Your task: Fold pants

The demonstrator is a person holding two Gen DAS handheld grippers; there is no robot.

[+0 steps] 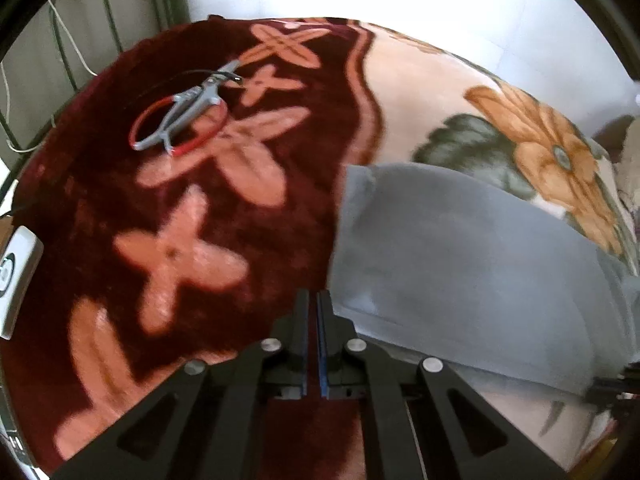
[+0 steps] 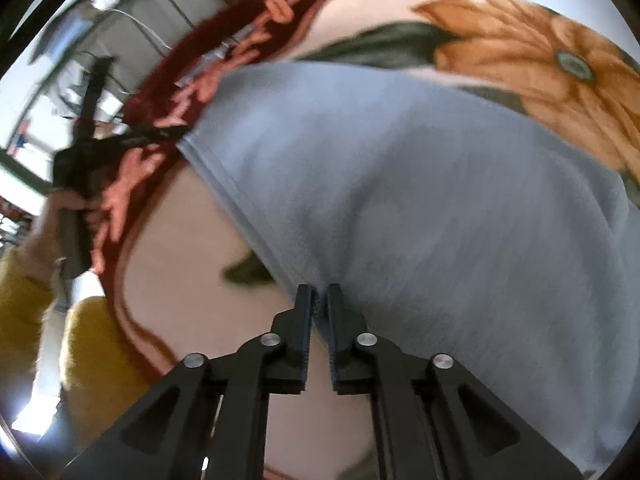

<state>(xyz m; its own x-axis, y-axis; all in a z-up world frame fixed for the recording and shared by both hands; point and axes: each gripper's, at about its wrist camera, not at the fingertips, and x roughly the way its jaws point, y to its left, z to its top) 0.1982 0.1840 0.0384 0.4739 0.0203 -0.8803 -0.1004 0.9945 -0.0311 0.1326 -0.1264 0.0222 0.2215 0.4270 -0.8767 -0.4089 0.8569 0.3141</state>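
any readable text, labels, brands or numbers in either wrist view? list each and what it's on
None readable in either view.
White device at the left edge of the left wrist view: a round mark on its face, too blurred to read.
Small clear bits on the blanket in the right wrist view: too blurred to tell whether they carry print.
Grey pants, both grippers: no print visible.

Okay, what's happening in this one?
A person with a gripper in each hand is folding grey pants on a flowered blanket. The right gripper is pinched shut on the pants' edge. The left gripper is shut beside the pants; no fabric shows between its fingers.
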